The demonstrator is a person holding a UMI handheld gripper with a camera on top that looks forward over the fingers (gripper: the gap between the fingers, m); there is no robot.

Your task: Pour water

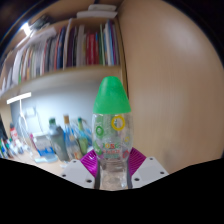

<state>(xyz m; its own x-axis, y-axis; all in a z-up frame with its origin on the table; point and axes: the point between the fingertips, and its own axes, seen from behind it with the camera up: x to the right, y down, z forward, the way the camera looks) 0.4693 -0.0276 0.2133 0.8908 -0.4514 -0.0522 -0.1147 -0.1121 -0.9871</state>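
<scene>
My gripper (112, 170) is shut on a clear plastic bottle (111, 135) with a green cap (111, 96) and a colourful printed label. The bottle stands upright between the magenta pads (90, 163), which press on its lower body from both sides. It is lifted, with shelves and a wall behind it. The bottle's base is hidden below the fingers. No cup or other vessel for water is in view.
A bookshelf (65, 50) full of books is beyond, up and left. Below it a desk holds several bottles and small items (55, 138). A plain tan wall or panel (175, 80) fills the right side.
</scene>
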